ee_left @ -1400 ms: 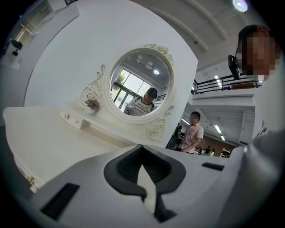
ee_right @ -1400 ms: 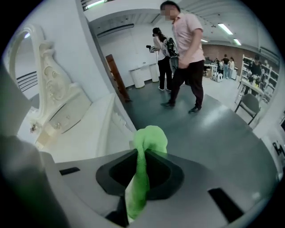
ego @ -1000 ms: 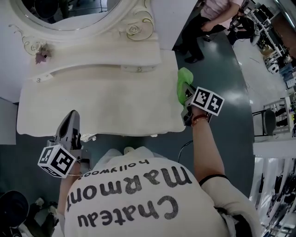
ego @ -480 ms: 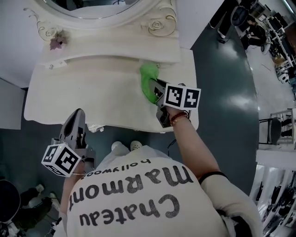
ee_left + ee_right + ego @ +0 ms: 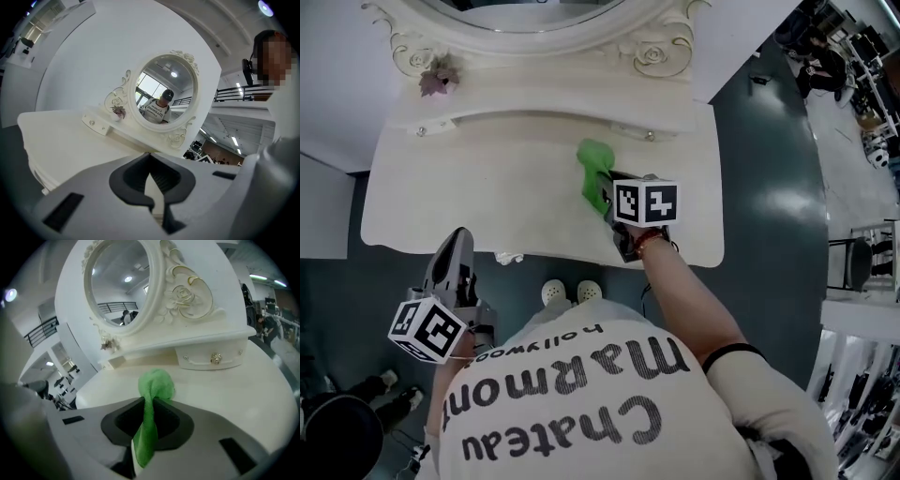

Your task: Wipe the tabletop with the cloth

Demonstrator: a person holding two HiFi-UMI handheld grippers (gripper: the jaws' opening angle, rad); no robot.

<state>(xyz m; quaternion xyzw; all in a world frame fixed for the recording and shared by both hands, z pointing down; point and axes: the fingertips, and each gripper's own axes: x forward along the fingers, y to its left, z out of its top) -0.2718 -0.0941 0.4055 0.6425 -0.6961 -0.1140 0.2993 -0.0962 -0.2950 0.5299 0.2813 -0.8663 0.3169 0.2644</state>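
A green cloth (image 5: 593, 170) (image 5: 153, 399) lies bunched on the cream tabletop (image 5: 487, 187) right of its middle. My right gripper (image 5: 602, 199) (image 5: 146, 427) is shut on the cloth, and the cloth's free end rests on the top (image 5: 243, 394) ahead of the jaws. My left gripper (image 5: 455, 248) (image 5: 150, 185) hangs just off the table's front edge at the left. Its jaws stand closed on each other with nothing between them.
An oval mirror (image 5: 161, 96) in an ornate cream frame stands at the back of the dressing table, over a low shelf with small drawers (image 5: 213, 357). A dried flower (image 5: 438, 73) sits at the back left. Dark floor (image 5: 769, 187) lies right of the table.
My right gripper has dragged the green cloth from the table's right edge leftward toward the middle. My left gripper has stayed by the front edge.
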